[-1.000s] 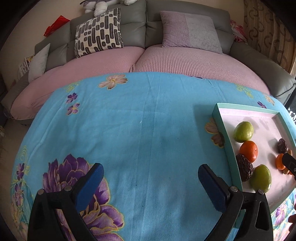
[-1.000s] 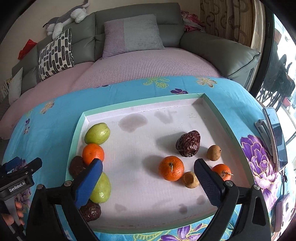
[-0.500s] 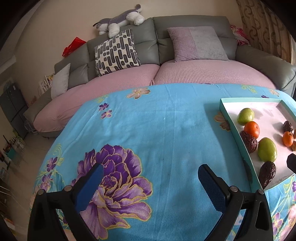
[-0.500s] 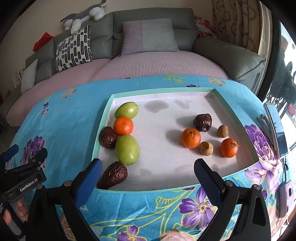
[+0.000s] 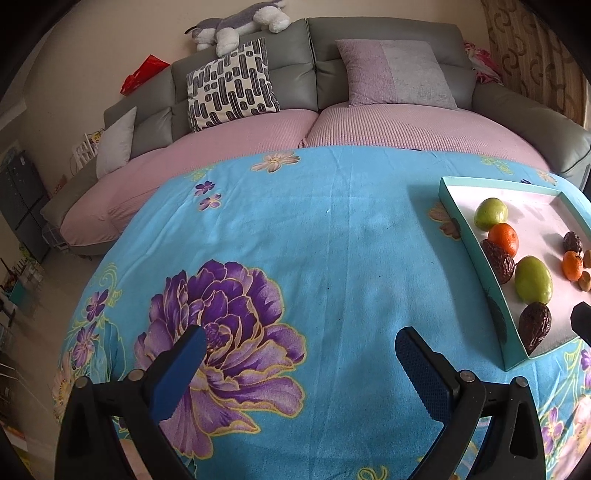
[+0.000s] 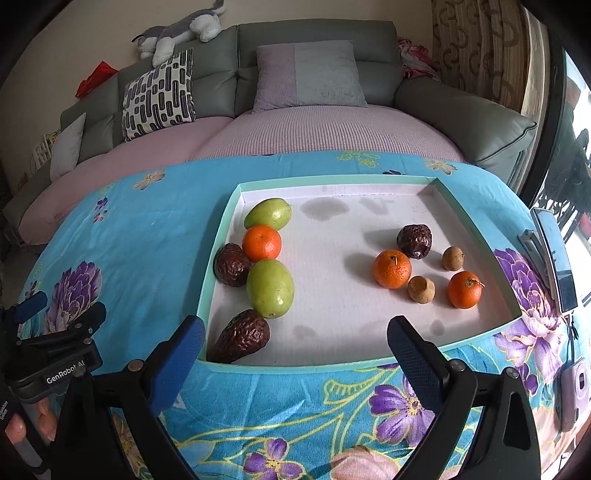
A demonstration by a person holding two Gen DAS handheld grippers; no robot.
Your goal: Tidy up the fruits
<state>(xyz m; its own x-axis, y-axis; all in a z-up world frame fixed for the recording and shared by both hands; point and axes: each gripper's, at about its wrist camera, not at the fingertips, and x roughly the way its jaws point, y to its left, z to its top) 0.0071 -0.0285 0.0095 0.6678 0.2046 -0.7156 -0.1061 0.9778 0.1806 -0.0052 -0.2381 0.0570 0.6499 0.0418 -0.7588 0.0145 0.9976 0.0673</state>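
From my left gripper (image 5: 297, 354), fingers apart over blue cloth (image 5: 332, 240), the tray (image 5: 476, 254) is cut off at right; my right gripper (image 6: 295, 336), also spread empty, faces its fruits, phone (image 6: 556, 254) beside.

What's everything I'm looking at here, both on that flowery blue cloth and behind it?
Tray: one, mint rim, white floor, on the cloth.
Green fruits: two, left side of tray.
Oranges: three, one left, two right.
Dark wrinkled fruits: three, brown, two left, one right.
Small tan fruits: two, right side of tray.
Cloth: one, blue with purple flowers, under the tray.
Phone: one, dark, right of the tray.
Sofa: one, grey with pink cover, behind.
Cushions: three, patterned, lilac-grey, pale grey, on the sofa.
Plush toy: one, grey-white, on the sofa back.
Left gripper: black with blue pads, open, empty.
Right gripper: same, open, empty, before the tray.
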